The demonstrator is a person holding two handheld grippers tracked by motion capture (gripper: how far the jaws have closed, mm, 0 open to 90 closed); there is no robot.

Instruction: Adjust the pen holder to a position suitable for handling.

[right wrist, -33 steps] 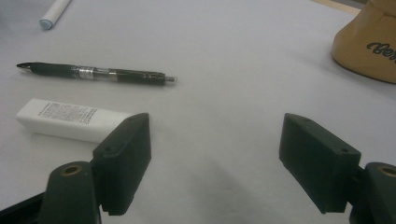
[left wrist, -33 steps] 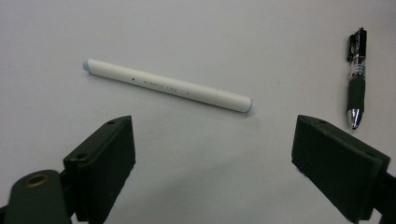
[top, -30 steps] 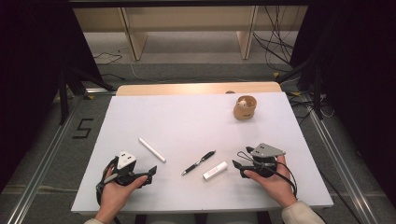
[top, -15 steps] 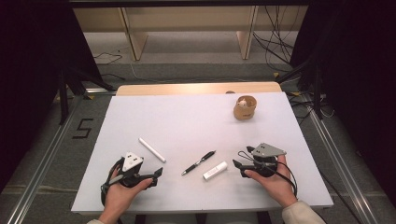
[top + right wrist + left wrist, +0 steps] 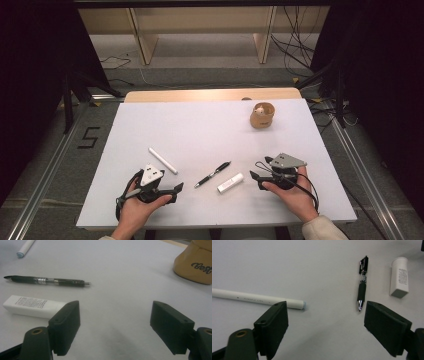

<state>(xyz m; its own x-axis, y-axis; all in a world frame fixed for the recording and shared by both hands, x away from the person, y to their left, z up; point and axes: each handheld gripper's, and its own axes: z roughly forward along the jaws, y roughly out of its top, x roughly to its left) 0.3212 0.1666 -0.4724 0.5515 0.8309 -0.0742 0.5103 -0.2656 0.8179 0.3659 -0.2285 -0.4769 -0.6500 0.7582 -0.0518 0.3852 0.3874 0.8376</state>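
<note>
The left tool [image 5: 176,189] rests low on the counter [image 5: 200,125] in the person's left hand [image 5: 137,210], its jaws spread wide with nothing between them. In the left gripper view the bare white surface lies in the gap. Just beyond its left-hand jaw lies a white marker [image 5: 259,299], capped end pointing toward the gap, and just beyond its right-hand jaw sits the tip of a black pen [image 5: 362,286] — neither touches the tool. Past the pen, farther to that side, lies a small white tube [image 5: 400,277], apart from the pen.

The right tool [image 5: 256,172] sits in the person's right hand [image 5: 295,192], also on the counter, jaws wide apart and empty. In the right gripper view the white tube [image 5: 33,306] lies just beyond its left-hand jaw, partly hidden behind it, and the black pen [image 5: 47,280] lies a little farther out, roughly parallel to the tube. Farther still, at the top corner, is the end of the white marker [image 5: 25,248]. Off beyond the right-hand jaw stands a tan cup [image 5: 196,263] with dark lettering — well apart from the tool, near the counter's far edge in the high view [image 5: 262,115].

The two tools face each other across the pen [image 5: 212,174] and tube [image 5: 230,183], which lie between them.
</note>
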